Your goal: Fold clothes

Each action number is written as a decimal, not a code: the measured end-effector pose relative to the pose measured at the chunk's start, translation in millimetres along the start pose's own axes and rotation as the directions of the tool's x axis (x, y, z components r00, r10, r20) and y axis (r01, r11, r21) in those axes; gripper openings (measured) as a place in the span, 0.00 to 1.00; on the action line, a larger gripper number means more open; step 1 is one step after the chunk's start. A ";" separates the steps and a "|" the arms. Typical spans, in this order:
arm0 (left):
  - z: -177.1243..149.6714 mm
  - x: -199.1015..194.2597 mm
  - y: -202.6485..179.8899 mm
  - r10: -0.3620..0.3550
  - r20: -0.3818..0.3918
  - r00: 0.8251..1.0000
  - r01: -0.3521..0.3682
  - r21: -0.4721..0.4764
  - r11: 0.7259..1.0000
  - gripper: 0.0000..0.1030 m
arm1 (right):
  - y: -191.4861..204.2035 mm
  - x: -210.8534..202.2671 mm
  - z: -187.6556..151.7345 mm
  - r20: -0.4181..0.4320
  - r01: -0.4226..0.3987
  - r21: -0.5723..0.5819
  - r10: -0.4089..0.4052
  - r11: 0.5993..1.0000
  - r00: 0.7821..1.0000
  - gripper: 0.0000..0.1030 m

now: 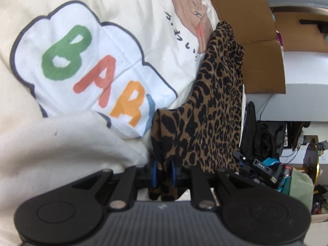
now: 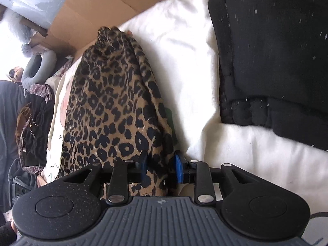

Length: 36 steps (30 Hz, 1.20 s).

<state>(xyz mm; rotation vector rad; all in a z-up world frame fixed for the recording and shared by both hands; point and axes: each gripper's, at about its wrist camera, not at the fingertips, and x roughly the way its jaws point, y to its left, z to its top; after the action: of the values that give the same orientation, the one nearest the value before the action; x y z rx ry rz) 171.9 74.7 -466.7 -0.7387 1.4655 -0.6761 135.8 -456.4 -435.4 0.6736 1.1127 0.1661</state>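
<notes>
Cream printed bedding (image 1: pixel 61 10) underlies leopard garment (image 1: pixel 215 102), clamped at six o'clock by left gripper (image 1: pixel 163 174) and right gripper (image 2: pixel 161 167)

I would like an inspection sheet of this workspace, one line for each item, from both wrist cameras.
Surface: cream bedding with a printed BAR patch.
Job's things: leopard-print garment, bunched and stretched between both grippers.
Clutter: folded black garment on the bedding; dark bags beside the bed.
Grippers: left gripper shut on the leopard-print garment; right gripper shut on the same cloth.
Cables: thin cables near the desk at far right, blurred.
Surroundings: cardboard box against the bed edge; grey neck pillow.
</notes>
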 end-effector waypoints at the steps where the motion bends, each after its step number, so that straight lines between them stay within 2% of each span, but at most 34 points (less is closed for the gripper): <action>1: -0.5 -0.1 2.0 -0.009 0.002 1.000 0.009 -0.009 1.000 0.14 | -0.7 0.7 0.5 -0.010 -0.011 0.002 0.011 1.000 1.000 0.31; 4: -1.6 0.9 6.0 -0.030 0.004 1.000 0.030 -0.026 0.999 0.14 | -3.1 2.3 1.1 -0.034 -0.035 0.007 0.036 0.999 0.999 0.28; 8: -1.2 4.7 5.1 -0.036 0.002 0.999 0.036 -0.017 0.999 0.12 | -2.0 5.0 0.7 -0.055 -0.048 0.005 0.048 0.999 0.997 0.09; 12: -2.7 5.3 -3.9 -0.025 -0.009 1.000 0.025 0.014 1.000 0.09 | 0.3 4.2 2.3 -0.066 -0.051 -0.009 0.051 0.999 0.997 0.03; 16: -3.2 -0.4 -10.5 -0.033 -0.013 0.999 0.033 0.027 0.999 0.05 | 0.2 -0.5 3.7 -0.063 -0.061 -0.004 0.061 0.998 0.996 0.02; 27: 0.5 -28.6 -41.4 -0.032 -0.022 0.999 0.034 0.078 0.996 0.04 | 10.2 -29.0 2.5 -0.042 -0.128 0.057 0.130 0.990 0.991 0.01; 36: -7.1 -57.5 -48.7 -0.017 -0.030 0.999 0.019 0.078 0.997 0.04 | 19.6 -48.1 -15.6 -0.071 -0.150 0.060 0.154 0.987 0.986 0.01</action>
<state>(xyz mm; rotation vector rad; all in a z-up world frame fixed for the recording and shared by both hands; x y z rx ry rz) 166.5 89.6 -392.8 -0.6851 1.4519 -0.7565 104.3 -455.9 -391.2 0.8066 1.1414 0.2946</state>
